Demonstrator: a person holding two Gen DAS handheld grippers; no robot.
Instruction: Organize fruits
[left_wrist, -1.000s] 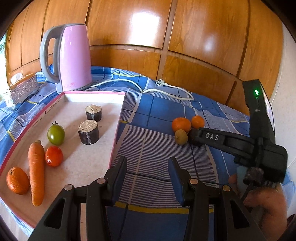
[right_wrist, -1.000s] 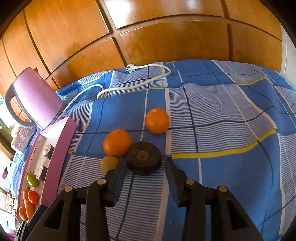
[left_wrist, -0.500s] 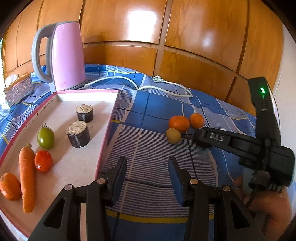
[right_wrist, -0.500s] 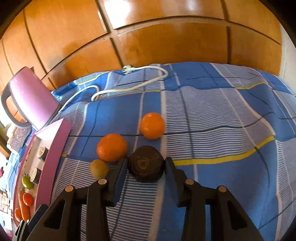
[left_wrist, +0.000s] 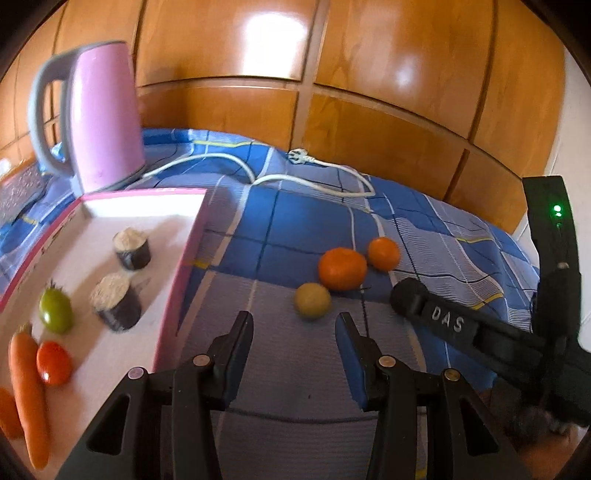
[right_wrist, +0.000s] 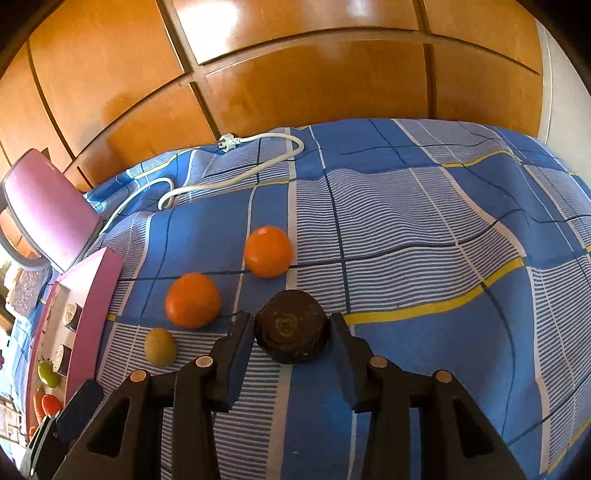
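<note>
Two oranges (right_wrist: 192, 300) (right_wrist: 268, 252) and a small yellow-green fruit (right_wrist: 160, 346) lie on the blue checked cloth. My right gripper (right_wrist: 291, 332) has its fingers against both sides of a dark round piece (right_wrist: 291, 336). My left gripper (left_wrist: 293, 332) is open and empty, just short of the yellow-green fruit (left_wrist: 312, 300), with the oranges (left_wrist: 342, 268) (left_wrist: 383, 253) behind it. The pink-rimmed tray (left_wrist: 184, 254) at left holds two dark cut pieces (left_wrist: 116, 306), a green tomato (left_wrist: 55, 309), a red tomato (left_wrist: 53, 362) and a carrot (left_wrist: 27, 391).
A pink kettle (left_wrist: 99, 114) stands behind the tray, its white cord (left_wrist: 314, 181) trailing across the cloth. Wooden panels (left_wrist: 332, 74) close the back. The right gripper's body (left_wrist: 480, 332) reaches in from the right of the left wrist view.
My right gripper moved forward until its fingers closed around the dark round piece. My left gripper swung right, toward the fruits on the cloth.
</note>
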